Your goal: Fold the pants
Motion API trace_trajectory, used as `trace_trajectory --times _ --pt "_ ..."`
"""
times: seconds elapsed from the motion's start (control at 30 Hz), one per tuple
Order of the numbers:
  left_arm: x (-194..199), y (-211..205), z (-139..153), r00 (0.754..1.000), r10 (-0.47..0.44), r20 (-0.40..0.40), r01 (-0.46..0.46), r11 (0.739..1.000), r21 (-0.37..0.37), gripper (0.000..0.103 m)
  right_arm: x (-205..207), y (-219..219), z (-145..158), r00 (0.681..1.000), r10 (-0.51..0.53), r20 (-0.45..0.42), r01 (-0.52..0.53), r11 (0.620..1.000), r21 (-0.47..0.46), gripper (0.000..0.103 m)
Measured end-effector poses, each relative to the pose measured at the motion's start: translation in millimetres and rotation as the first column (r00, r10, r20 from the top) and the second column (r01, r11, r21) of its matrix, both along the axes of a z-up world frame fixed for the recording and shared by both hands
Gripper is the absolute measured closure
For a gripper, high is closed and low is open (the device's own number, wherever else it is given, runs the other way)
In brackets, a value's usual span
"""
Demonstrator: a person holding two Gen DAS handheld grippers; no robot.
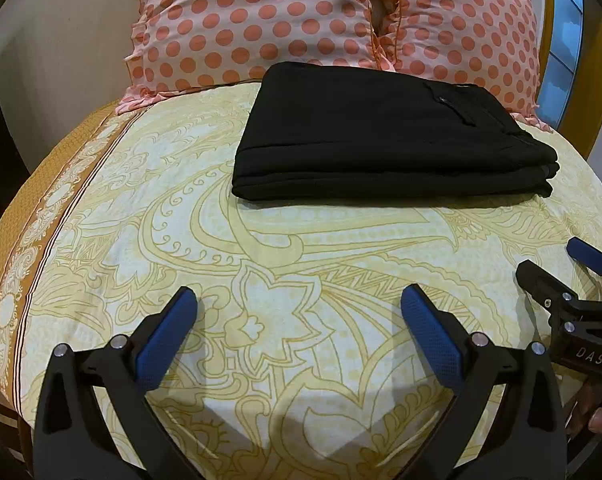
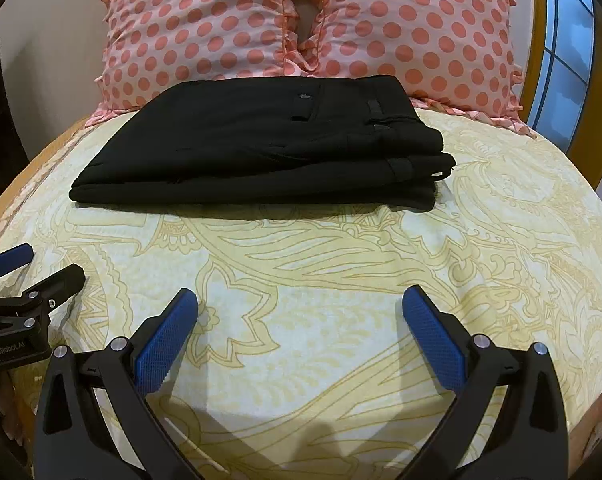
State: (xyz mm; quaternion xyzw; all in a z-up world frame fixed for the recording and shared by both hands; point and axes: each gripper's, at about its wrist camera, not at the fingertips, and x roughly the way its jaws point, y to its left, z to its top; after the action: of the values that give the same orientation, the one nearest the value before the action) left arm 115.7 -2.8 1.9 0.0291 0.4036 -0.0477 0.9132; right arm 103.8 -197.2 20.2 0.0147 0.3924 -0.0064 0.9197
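Black pants (image 1: 385, 136) lie folded into a flat rectangular stack on the bed, close to the pillows; they also show in the right wrist view (image 2: 261, 148), with a button and belt loops on top. My left gripper (image 1: 299, 300) is open and empty, hovering over the sheet short of the pants. My right gripper (image 2: 300, 300) is open and empty too, equally short of the pants. The right gripper shows at the right edge of the left wrist view (image 1: 561, 268), and the left gripper at the left edge of the right wrist view (image 2: 37, 264).
A yellow paisley bedsheet (image 1: 261, 272) covers the bed. Two pink polka-dot pillows (image 1: 253, 20) stand behind the pants against a wooden headboard (image 2: 541, 40). A brown patterned border (image 1: 33, 232) runs along the bed's left edge. A window (image 2: 569, 40) is at far right.
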Motion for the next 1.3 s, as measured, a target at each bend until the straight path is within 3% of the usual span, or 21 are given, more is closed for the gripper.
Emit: trace_trajectory --times 1.3 --pt "-0.2 0.2 -0.8 1.000 0.002 0.001 -0.002 1.000 0.000 0.002 -1.3 0.7 0.0 1.000 -0.007 0.005 0.007 1.000 -0.001 0.001"
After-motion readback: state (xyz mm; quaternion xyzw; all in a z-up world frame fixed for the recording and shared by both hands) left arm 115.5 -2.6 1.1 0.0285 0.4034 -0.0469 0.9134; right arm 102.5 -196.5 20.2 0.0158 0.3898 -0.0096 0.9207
